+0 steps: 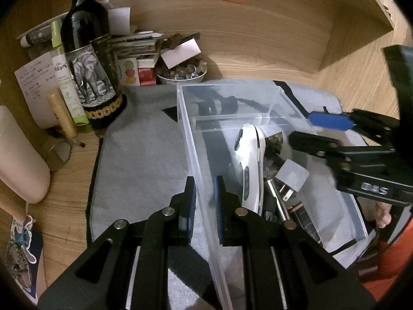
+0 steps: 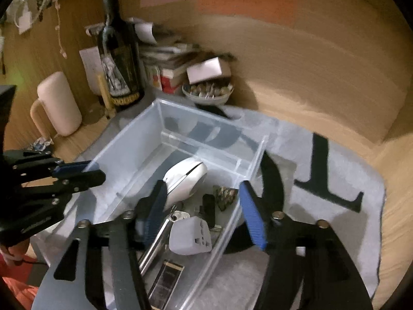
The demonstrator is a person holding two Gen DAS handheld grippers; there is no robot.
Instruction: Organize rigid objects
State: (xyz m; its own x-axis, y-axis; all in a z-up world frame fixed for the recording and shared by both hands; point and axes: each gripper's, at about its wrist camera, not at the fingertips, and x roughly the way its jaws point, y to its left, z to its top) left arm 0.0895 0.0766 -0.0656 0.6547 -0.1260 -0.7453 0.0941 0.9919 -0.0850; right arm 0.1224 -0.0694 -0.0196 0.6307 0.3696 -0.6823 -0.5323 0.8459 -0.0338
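A clear plastic bin stands on a grey mat. Inside lie a white handheld device, a pale travel adapter, a dark rock, a metal bar and a small black box. My left gripper straddles the bin's left wall with its jaws narrowly apart, and whether it pinches the wall is unclear. My right gripper is open over the bin's right side, above the adapter, holding nothing. It also shows in the left wrist view.
A wine bottle, tubes, papers and a bowl of stones crowd the back left corner. A cream mug stands at left. The grey mat lies on a wooden desk with wooden walls behind.
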